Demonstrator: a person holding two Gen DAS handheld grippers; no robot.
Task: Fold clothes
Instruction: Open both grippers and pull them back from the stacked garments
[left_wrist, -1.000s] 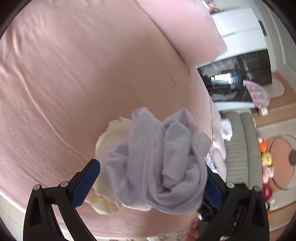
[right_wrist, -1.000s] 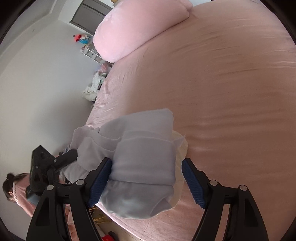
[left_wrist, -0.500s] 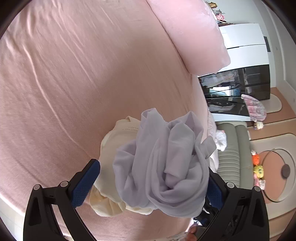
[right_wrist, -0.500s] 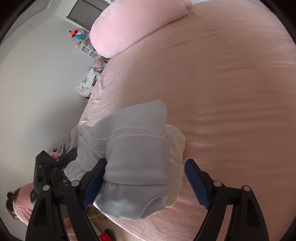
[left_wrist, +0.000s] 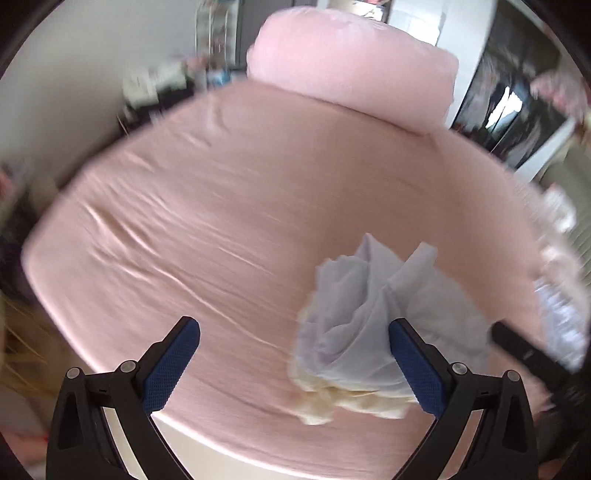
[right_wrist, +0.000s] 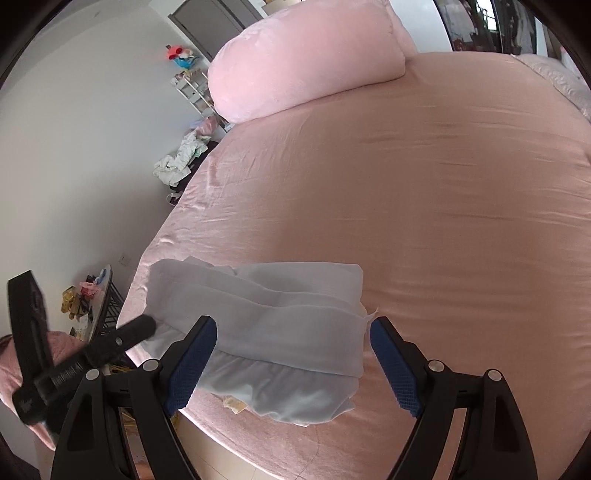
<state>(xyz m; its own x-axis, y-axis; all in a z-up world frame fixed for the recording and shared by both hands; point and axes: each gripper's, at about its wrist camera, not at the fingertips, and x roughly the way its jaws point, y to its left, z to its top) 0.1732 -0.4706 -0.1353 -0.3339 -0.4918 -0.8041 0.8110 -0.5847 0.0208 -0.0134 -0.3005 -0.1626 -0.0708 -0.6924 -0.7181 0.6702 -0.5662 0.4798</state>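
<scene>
My folded lilac garment (right_wrist: 280, 332) lying crosswise near the pillow-far bed (right_wrist: 424, 184) edge, my right gripper (right_wrist: 291, 363) just spread wide, gripping nothing, my left gripper (left_wrist: 293, 362) agape, empty

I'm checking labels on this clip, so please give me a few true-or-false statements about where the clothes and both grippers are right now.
1. The pale lavender garment lies on the pink bed. True.
2. The right gripper is clamped on the garment. False: its jaws stand open, pads clear of the cloth.
3. A cream piece shows under the lavender garment. True.
4. The left gripper holds the garment. False: open, with only bed sheet between its pads.
5. The pink pillow lies on the clothes. False: it sits at the far end.
</scene>
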